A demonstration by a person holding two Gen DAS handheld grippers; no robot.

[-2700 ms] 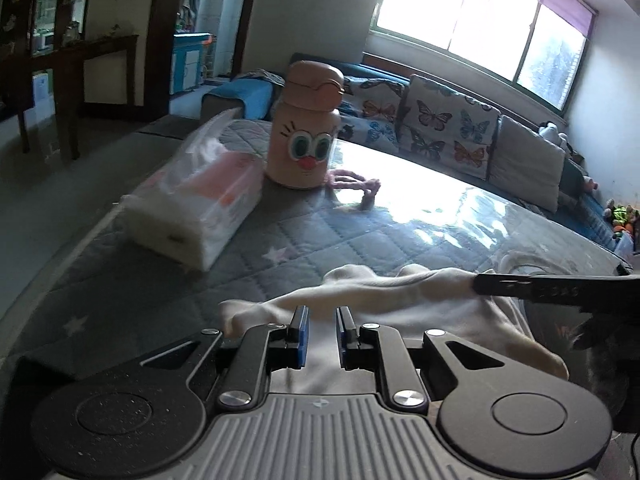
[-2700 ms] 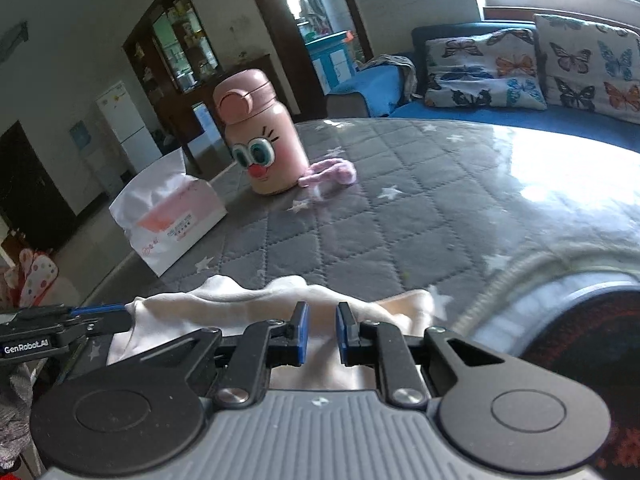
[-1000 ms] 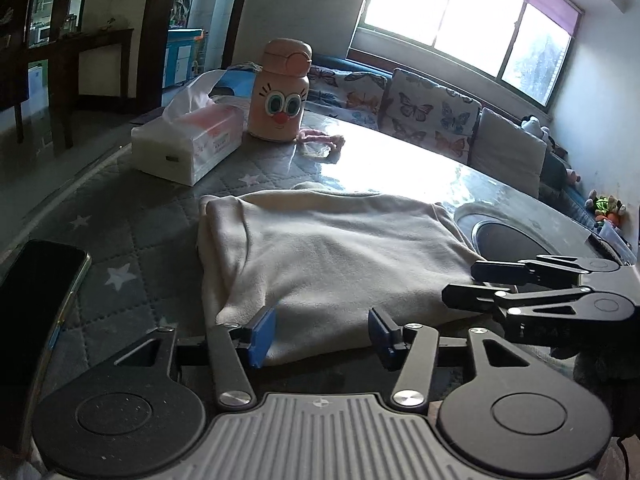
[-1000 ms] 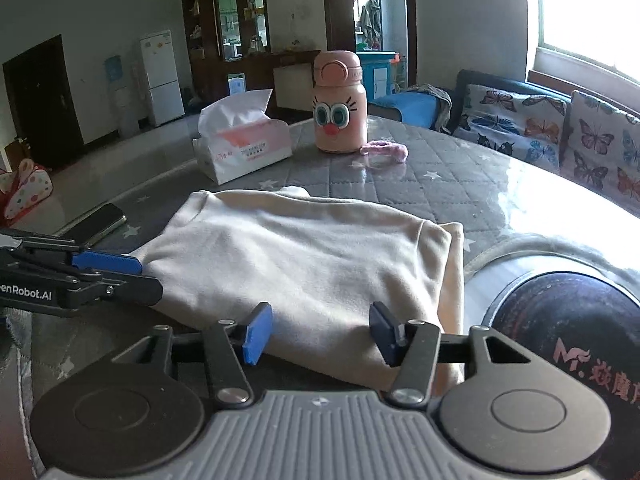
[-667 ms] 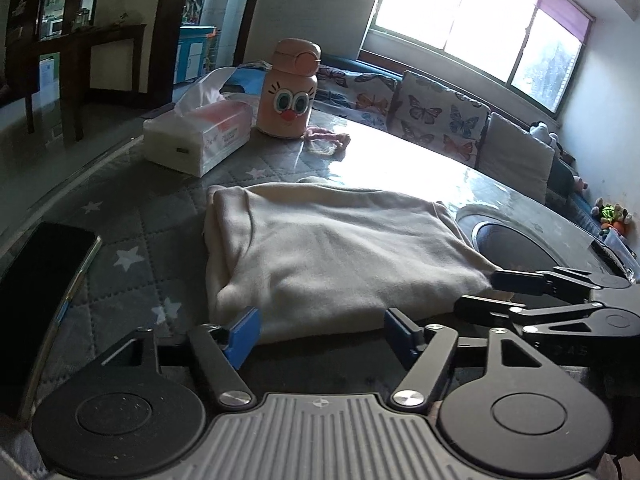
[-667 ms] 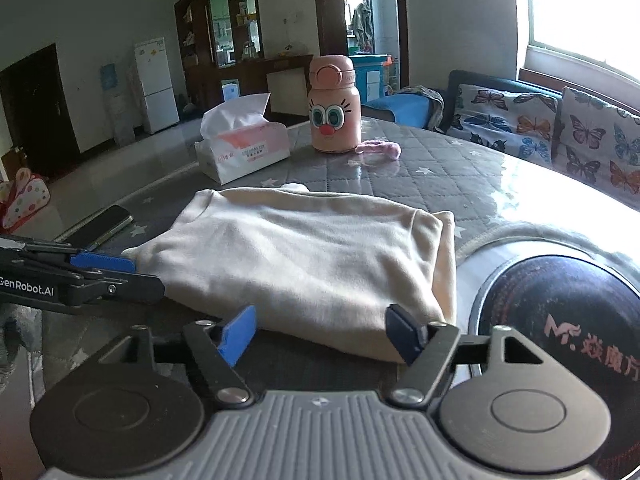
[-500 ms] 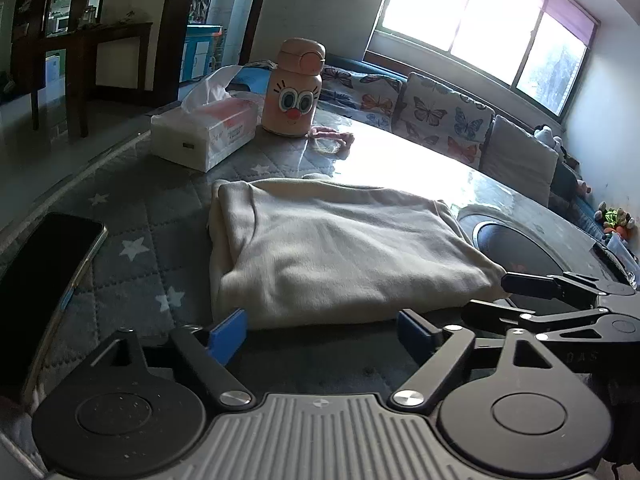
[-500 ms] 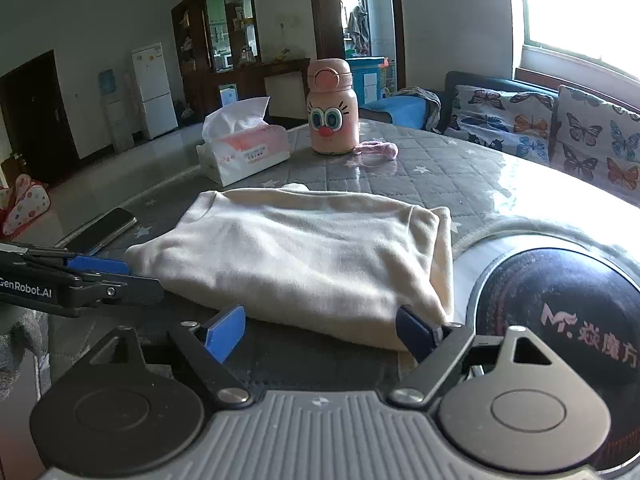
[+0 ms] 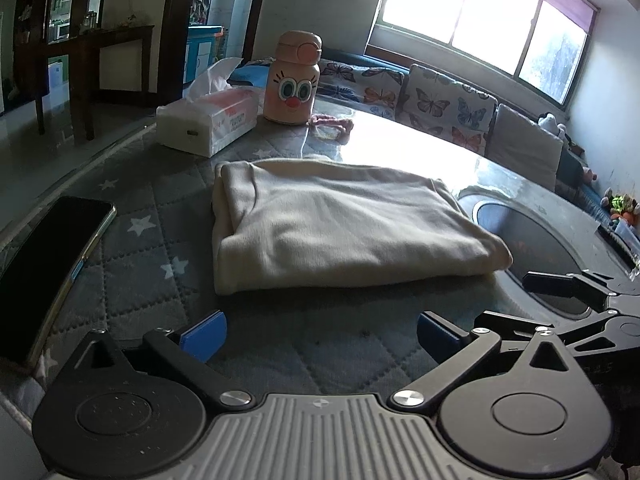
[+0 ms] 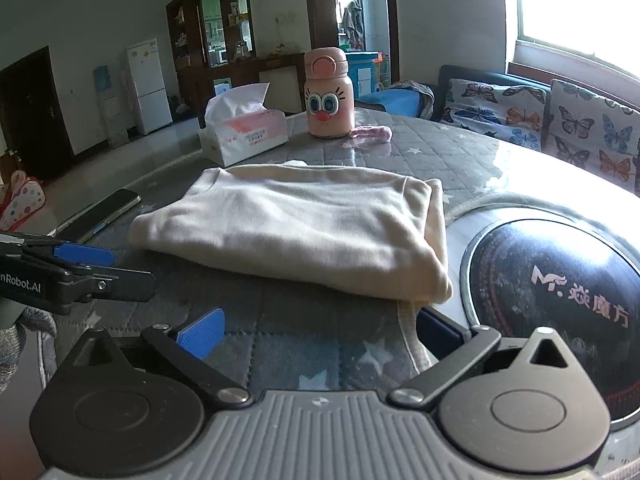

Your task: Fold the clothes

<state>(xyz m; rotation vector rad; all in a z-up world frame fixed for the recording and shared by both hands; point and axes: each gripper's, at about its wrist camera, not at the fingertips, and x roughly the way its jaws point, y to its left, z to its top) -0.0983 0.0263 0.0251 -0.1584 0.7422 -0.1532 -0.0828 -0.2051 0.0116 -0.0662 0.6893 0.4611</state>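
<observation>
A cream garment (image 9: 340, 232) lies folded into a flat rectangle on the grey star-quilted table cover (image 9: 152, 264). The left wrist view shows my left gripper (image 9: 320, 332) just short of the fold's near edge, jaws opening wide, with only the cover between the blue pads (image 9: 204, 334). My right gripper (image 10: 320, 332) stands the same way before the garment (image 10: 304, 232) in the right wrist view, jaws opening with nothing between them. Each gripper also shows in the other's view: the right gripper (image 9: 500, 300) at the right side, the left gripper (image 10: 134, 269) at the left.
A black phone (image 9: 44, 264) lies left of the garment. Behind it stand a tissue box (image 9: 208, 120) and a pink cartoon-face bottle (image 9: 294, 80), with a pink hair tie (image 9: 332, 122) beside it. A round black plate (image 10: 560, 280) is set into the table at the right.
Both grippers let go of the garment after laying it down folded, drew back toward the near edge and spread their jaws wide. The garment lies still.
</observation>
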